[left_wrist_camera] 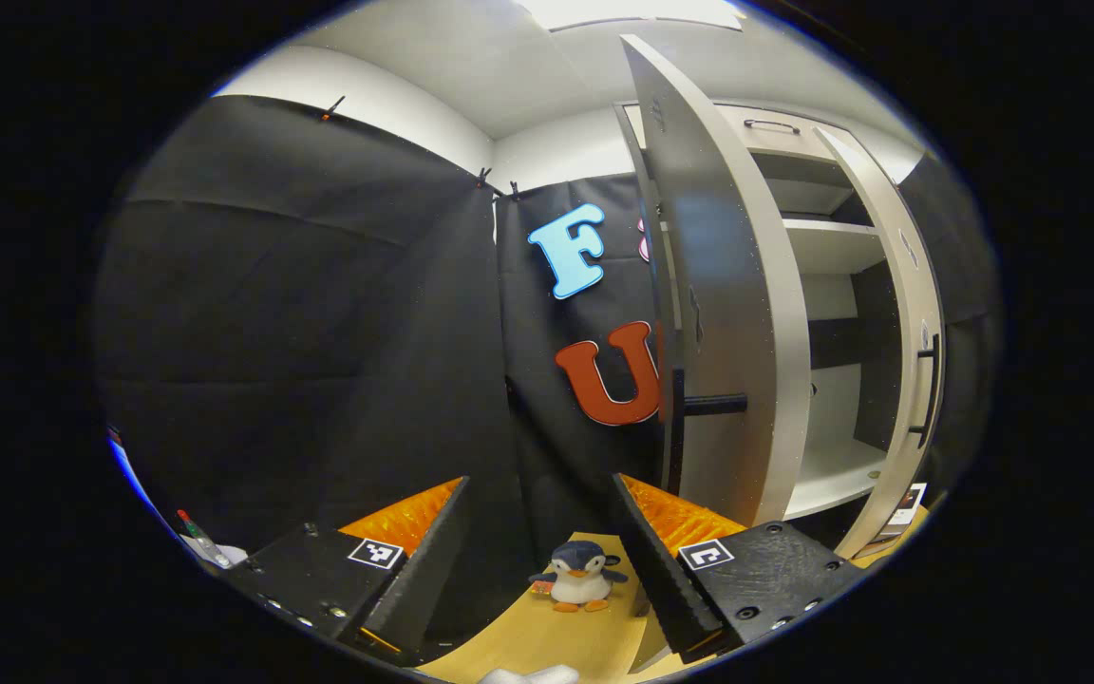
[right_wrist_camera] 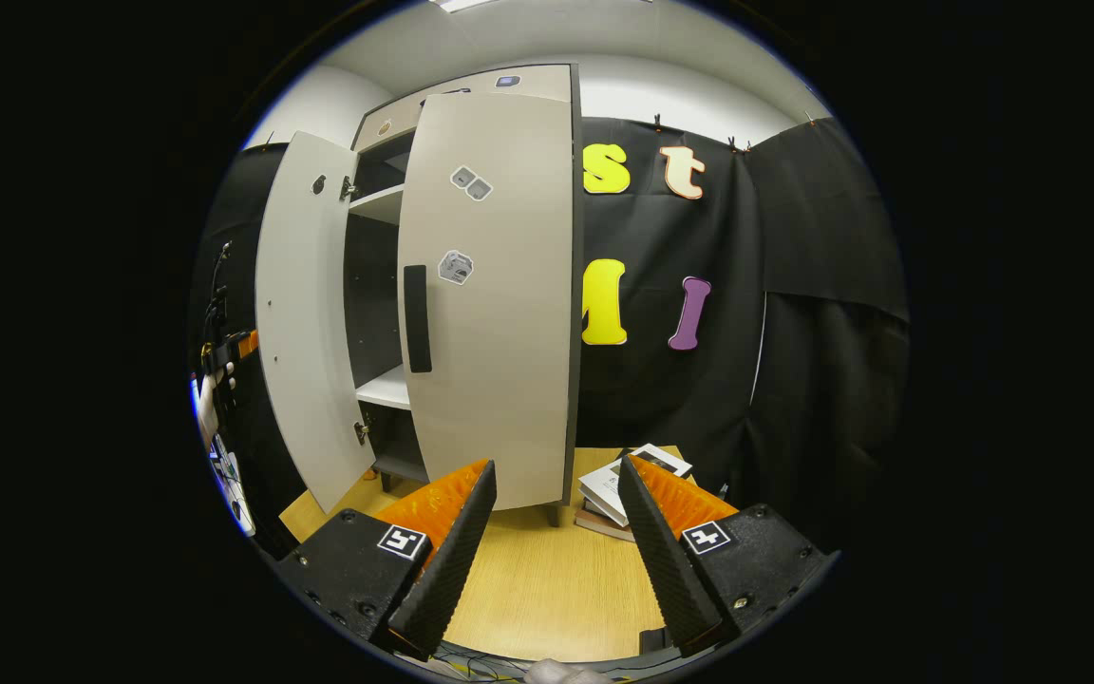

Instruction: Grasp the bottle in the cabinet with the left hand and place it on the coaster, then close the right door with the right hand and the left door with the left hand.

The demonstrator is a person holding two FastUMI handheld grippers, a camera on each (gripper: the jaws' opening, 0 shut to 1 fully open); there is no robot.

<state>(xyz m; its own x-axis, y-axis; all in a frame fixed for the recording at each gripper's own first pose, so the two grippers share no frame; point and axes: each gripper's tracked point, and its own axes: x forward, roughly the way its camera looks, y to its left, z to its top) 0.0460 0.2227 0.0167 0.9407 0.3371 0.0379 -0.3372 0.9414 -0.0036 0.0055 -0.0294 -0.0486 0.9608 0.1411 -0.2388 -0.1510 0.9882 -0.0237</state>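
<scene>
The pale cabinet [right_wrist_camera: 471,104] stands on a wooden table. Its left door [left_wrist_camera: 727,313] swings wide open toward me, edge-on in the left gripper view, with a dark handle [left_wrist_camera: 713,405]. The right door [right_wrist_camera: 495,285] with its black handle [right_wrist_camera: 417,318] lies flat across the cabinet front, shut or close to it. White shelves [left_wrist_camera: 832,475] show between the doors. My left gripper [left_wrist_camera: 539,484] is open in front of the left door, nothing between its fingers. My right gripper [right_wrist_camera: 556,465] is open before the right door. The left gripper [right_wrist_camera: 216,366] and a hand appear beyond the open door.
A penguin plush [left_wrist_camera: 577,575] sits on the wooden table [right_wrist_camera: 547,570] below my left gripper. A stack of books [right_wrist_camera: 623,484] lies on the table to the right of the cabinet. Black cloth walls surround the booth.
</scene>
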